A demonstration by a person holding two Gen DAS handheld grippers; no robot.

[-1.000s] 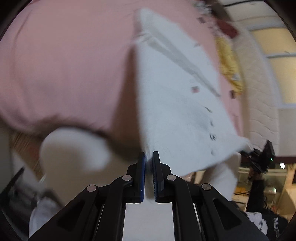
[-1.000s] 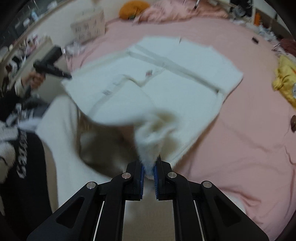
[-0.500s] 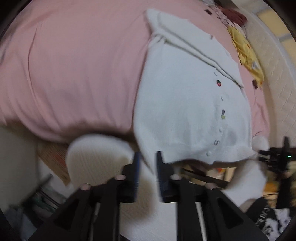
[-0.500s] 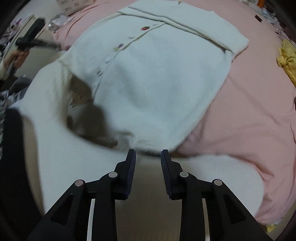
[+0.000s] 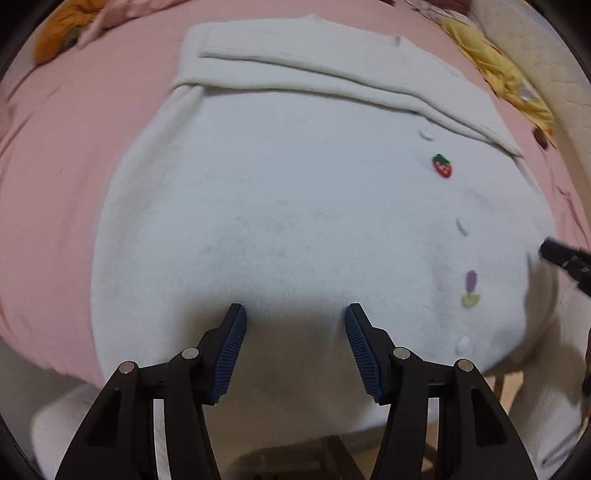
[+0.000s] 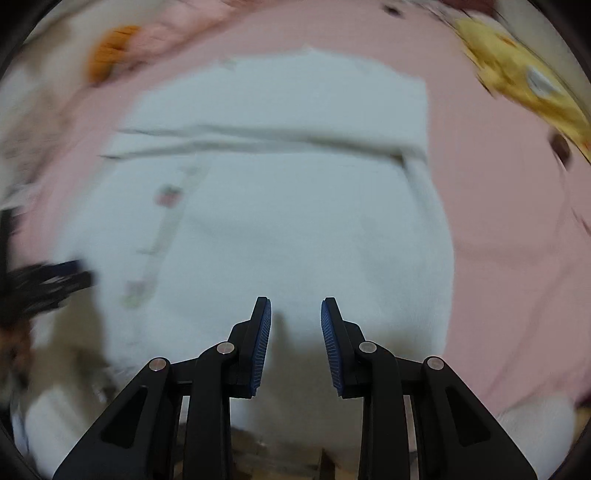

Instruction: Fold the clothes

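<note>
A white fuzzy cardigan (image 5: pixel 295 206) lies flat on the pink bed, its sleeves folded across the far part. Small buttons and a strawberry patch (image 5: pixel 442 167) run down its right side. My left gripper (image 5: pixel 295 325) hovers open over the cardigan's near hem, nothing between its fingers. The right wrist view is blurred: the same cardigan (image 6: pixel 288 229) fills it, and my right gripper (image 6: pixel 295 317) is open above the near hem. The tip of the right gripper (image 5: pixel 565 258) pokes in at the right edge of the left wrist view. The left gripper (image 6: pixel 44 284) shows as a dark blur at left.
The pink bedsheet (image 5: pixel 74 147) surrounds the cardigan. A yellow garment (image 5: pixel 506 77) lies at the far right of the bed, an orange item (image 5: pixel 55 29) and pink bedding at the far left. The cardigan's hem hangs over the bed's near edge.
Both grippers let go of the cardigan's hem and opened. The cardigan dropped from being held up to lying flat on the bed, and both grippers moved in over it.
</note>
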